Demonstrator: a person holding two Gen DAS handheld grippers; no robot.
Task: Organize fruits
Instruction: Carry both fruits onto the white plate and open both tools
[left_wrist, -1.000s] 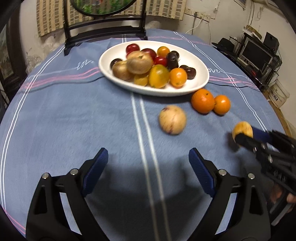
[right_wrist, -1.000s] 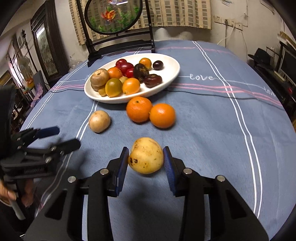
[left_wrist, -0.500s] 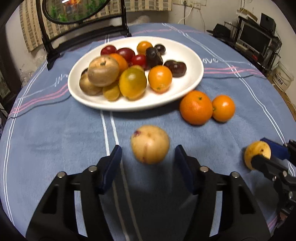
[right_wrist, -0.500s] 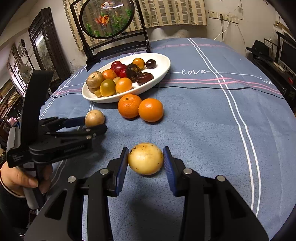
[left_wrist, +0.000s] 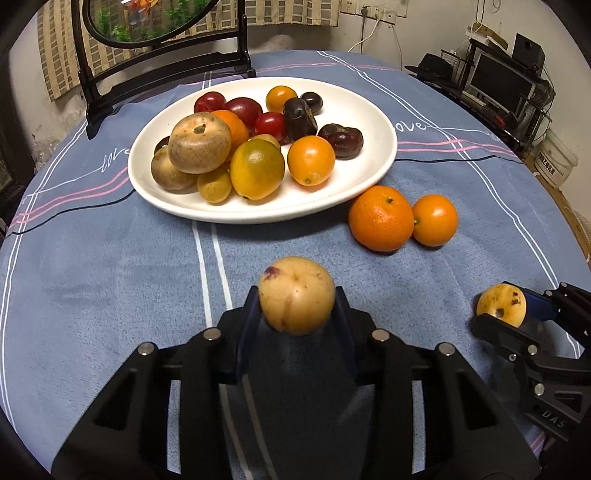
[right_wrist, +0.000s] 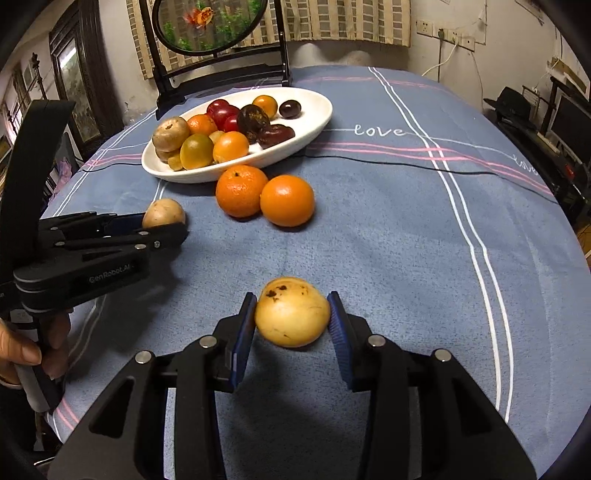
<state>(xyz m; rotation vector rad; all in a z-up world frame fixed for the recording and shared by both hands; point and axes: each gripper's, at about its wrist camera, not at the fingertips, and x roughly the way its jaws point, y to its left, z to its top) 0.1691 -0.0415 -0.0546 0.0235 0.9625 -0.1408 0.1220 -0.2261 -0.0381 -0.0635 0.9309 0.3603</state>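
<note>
A tan round fruit (left_wrist: 295, 295) with a purple spot sits on the blue tablecloth between the pads of my left gripper (left_wrist: 296, 297). Its jaws are closing and both pads touch the fruit. From the right wrist view, that left gripper (right_wrist: 162, 226) reaches in from the left around the tan fruit (right_wrist: 163, 213). My right gripper (right_wrist: 291, 314) is shut on a yellow spotted fruit (right_wrist: 291, 312), which rests on the cloth; the left wrist view shows this pair at the right edge (left_wrist: 501, 305). A white oval plate (left_wrist: 369, 173) holds several fruits.
Two oranges (left_wrist: 380, 218) (left_wrist: 434, 220) lie on the cloth just in front of the plate's right end. A black stand with a round screen (left_wrist: 166, 62) rises behind the plate. A person's hand (right_wrist: 22, 354) grips the left tool. Shelves with a monitor (left_wrist: 502, 81) stand to the right.
My left gripper has moved forward to the tan fruit and its jaws have come in from wide apart to touch it on both sides. The right gripper has kept still on the yellow fruit.
</note>
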